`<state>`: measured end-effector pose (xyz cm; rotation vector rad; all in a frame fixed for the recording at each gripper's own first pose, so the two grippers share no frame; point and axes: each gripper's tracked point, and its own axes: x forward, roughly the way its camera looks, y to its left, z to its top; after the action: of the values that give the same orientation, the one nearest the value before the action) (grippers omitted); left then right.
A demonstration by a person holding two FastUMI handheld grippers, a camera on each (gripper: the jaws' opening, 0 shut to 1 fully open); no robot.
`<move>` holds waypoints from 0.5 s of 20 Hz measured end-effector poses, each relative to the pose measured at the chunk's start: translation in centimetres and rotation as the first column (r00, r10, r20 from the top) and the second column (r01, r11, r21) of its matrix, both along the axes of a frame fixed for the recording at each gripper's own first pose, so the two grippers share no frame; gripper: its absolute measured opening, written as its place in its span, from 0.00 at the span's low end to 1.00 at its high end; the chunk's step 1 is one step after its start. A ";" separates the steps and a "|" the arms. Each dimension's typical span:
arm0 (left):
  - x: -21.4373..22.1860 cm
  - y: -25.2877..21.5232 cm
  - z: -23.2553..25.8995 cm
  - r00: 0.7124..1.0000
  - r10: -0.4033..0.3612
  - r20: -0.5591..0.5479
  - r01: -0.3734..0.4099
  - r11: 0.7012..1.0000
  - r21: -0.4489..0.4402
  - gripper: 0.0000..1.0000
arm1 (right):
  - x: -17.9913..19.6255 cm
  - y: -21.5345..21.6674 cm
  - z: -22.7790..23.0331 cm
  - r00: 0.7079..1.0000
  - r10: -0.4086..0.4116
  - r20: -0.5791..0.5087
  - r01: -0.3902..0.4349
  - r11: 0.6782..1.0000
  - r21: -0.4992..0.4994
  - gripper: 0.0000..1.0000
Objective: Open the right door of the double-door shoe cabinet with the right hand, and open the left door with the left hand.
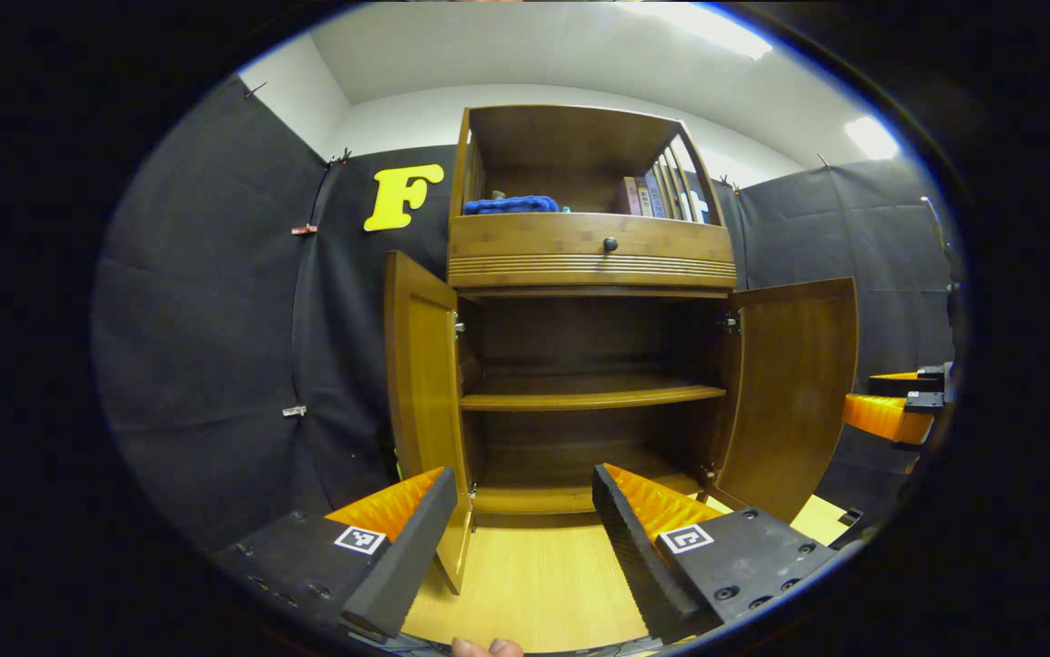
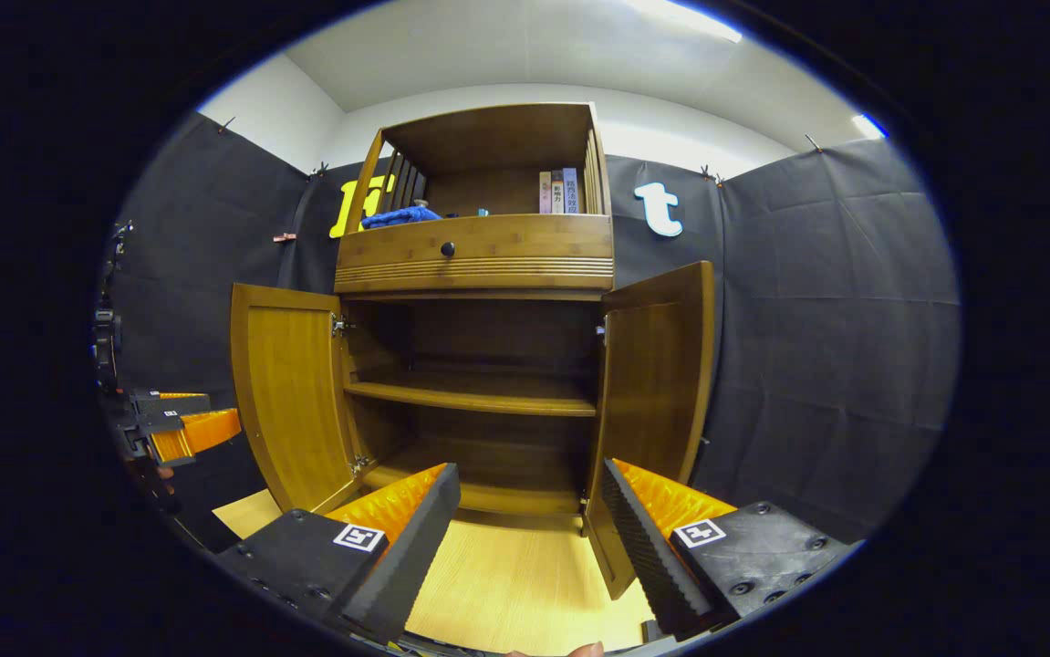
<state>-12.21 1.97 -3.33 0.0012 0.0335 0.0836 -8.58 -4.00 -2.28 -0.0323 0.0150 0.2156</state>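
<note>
The wooden shoe cabinet [image 1: 590, 260] stands straight ahead with both doors swung wide. In the left gripper view, the left door [image 1: 420, 401] is edge-on just beyond my left gripper [image 1: 523, 474], which is open and holds nothing. The right door [image 1: 794, 392] angles outward, and the right gripper's fingers [image 1: 889, 418] show past its edge. In the right gripper view, my right gripper [image 2: 532, 470] is open and holds nothing, a little short of the right door [image 2: 657, 401]. The left door [image 2: 292, 397] faces me, with the left gripper's fingers [image 2: 205, 429] beside it.
Inside the cabinet are one bare shelf [image 1: 593, 395] and a bottom board. Above sit a drawer with a black knob [image 1: 610, 244] and an open top shelf with a blue cloth [image 1: 511, 204] and books [image 1: 643, 196]. The light wooden floor [image 1: 534, 575] lies in front, with black cloth walls around.
</note>
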 end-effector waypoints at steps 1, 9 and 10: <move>-0.2 -1.1 0.1 1.000 -0.007 0.006 0.007 1.000 -0.001 0.92 | -0.1 -0.6 0.2 1.000 0.002 0.009 -0.002 1.000 -0.005 0.99; -1.9 -7.4 -0.1 1.000 0.023 -0.017 -0.023 0.999 0.036 0.94 | -2.0 -4.5 0.4 0.998 0.037 0.042 -0.037 0.999 0.013 1.00; -2.3 -8.0 0.1 1.000 0.028 -0.008 -0.027 0.998 0.053 0.95 | -2.2 -5.0 0.5 0.998 0.037 0.050 -0.038 0.999 0.016 0.99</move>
<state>-14.49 -5.99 -3.19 0.0540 0.0401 0.1121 -10.79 -9.02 -1.76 -0.0212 -0.0366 0.2526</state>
